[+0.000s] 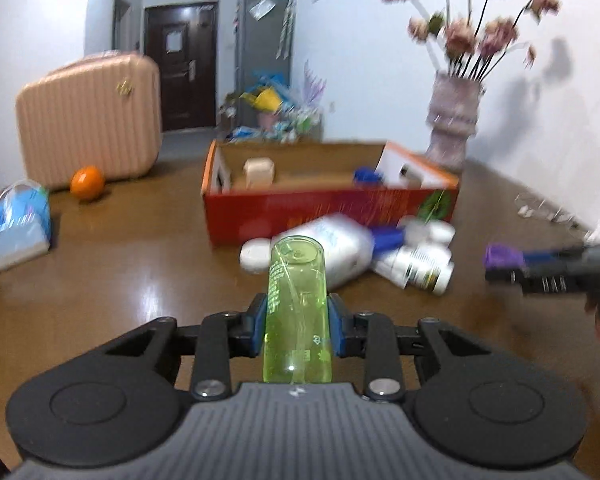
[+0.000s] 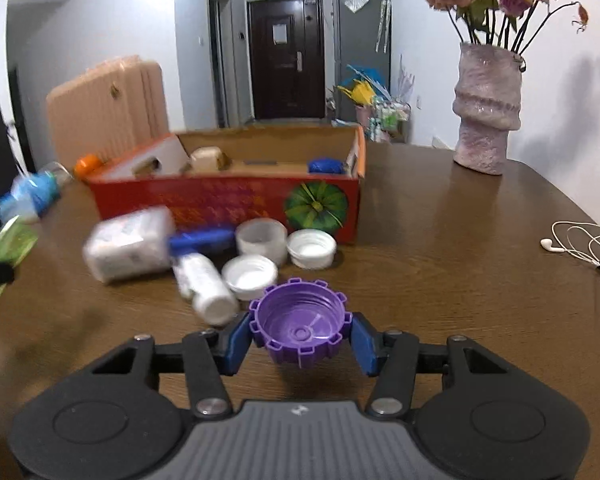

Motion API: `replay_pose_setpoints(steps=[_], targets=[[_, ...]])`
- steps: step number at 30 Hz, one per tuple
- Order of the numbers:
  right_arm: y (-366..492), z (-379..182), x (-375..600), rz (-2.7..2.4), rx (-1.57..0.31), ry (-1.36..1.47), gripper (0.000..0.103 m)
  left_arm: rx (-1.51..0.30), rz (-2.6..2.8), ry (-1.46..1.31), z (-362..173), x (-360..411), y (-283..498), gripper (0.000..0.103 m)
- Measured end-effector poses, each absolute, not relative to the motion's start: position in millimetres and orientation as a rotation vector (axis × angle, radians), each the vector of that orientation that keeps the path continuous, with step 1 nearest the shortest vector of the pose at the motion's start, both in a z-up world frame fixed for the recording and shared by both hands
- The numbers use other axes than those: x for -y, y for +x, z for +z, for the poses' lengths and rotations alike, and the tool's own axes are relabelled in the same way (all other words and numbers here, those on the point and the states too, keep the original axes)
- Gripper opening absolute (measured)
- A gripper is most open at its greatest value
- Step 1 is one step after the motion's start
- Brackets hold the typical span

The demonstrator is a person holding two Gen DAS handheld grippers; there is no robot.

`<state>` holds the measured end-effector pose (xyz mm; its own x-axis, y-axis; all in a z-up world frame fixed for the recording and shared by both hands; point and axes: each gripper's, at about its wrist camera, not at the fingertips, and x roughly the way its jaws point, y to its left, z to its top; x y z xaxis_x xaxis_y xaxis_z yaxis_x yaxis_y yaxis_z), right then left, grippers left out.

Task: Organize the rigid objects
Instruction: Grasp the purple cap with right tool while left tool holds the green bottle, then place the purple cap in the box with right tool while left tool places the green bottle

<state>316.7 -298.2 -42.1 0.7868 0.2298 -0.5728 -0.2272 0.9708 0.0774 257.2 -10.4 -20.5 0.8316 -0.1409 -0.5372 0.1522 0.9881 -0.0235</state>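
Note:
My left gripper (image 1: 298, 316) is shut on a clear green bottle (image 1: 296, 304), held above the brown table with its open mouth pointing away. My right gripper (image 2: 300, 334) is shut on a purple ridged cap (image 2: 298, 330), its hollow side facing up; it also shows at the right of the left wrist view (image 1: 502, 258). The green bottle shows blurred at the left edge of the right wrist view (image 2: 4, 252). White bottles (image 2: 128, 244) and white lids (image 2: 250, 272) lie in front of a red cardboard box (image 2: 228, 200).
The box (image 1: 324, 208) holds a beige block (image 1: 259, 172) and a blue item (image 1: 366, 176). A pink vase of flowers (image 2: 486, 108) stands at the back right. White earphones (image 2: 580, 244) lie at right. A pink suitcase (image 1: 88, 120), an orange (image 1: 87, 182) and a blue pack (image 1: 16, 228) stand at left.

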Motion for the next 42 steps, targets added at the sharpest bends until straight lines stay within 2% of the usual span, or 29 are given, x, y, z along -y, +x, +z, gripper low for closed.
replay_pose_setpoints(steps=[5, 8, 11, 16, 23, 26, 28, 29, 33, 38, 42], targets=[[334.6, 7.2, 288.8, 0.347, -0.515, 0.045, 0.052, -0.495, -0.212, -0.012, 26.7, 0.0, 295.5, 0.031], [389.4, 32.8, 272.0, 0.395, -0.506, 0.02, 0.052, -0.461, -0.221, 0.033, 60.0, -3.2, 344.9, 0.031], [465.4, 38.0, 252.0, 0.396, -0.573, -0.017, 0.052, -0.502, -0.245, 0.091, 76.9, -1.4, 415.1, 0.031], [593.3, 13.6, 225.8, 0.333, -0.752, -0.022, 0.052, -0.701, -0.239, 0.232, 35.7, 24.6, 533.5, 0.031], [670.5, -18.3, 200.5, 0.256, -0.879, -0.102, 0.053, -0.924, -0.276, 0.224, -17.6, 27.3, 612.0, 0.033], [672.2, -19.8, 195.4, 0.264, -0.876, -0.11, 0.054, -0.944, -0.295, 0.176, -20.7, 15.0, 618.4, 0.035], [663.7, -13.0, 195.6, 0.268, -0.847, -0.089, 0.06, -0.918, -0.302, 0.16, -12.7, 9.9, 615.4, 0.042], [660.3, -6.6, 198.0, 0.263, -0.838, -0.082, 0.061, -0.91, -0.307, 0.15, -7.8, 6.5, 613.2, 0.048], [635.9, 28.0, 208.9, 0.267, -0.774, -0.089, 0.061, -0.842, -0.279, 0.092, 18.6, -10.8, 605.3, 0.05], [563.0, 79.6, 230.2, 0.274, -0.682, -0.126, 0.062, -0.761, -0.232, 0.039, 59.6, -34.6, 564.4, 0.054], [482.8, 103.6, 250.1, 0.282, -0.607, -0.107, 0.066, -0.655, -0.19, 0.036, 87.8, -51.0, 494.7, 0.067]])
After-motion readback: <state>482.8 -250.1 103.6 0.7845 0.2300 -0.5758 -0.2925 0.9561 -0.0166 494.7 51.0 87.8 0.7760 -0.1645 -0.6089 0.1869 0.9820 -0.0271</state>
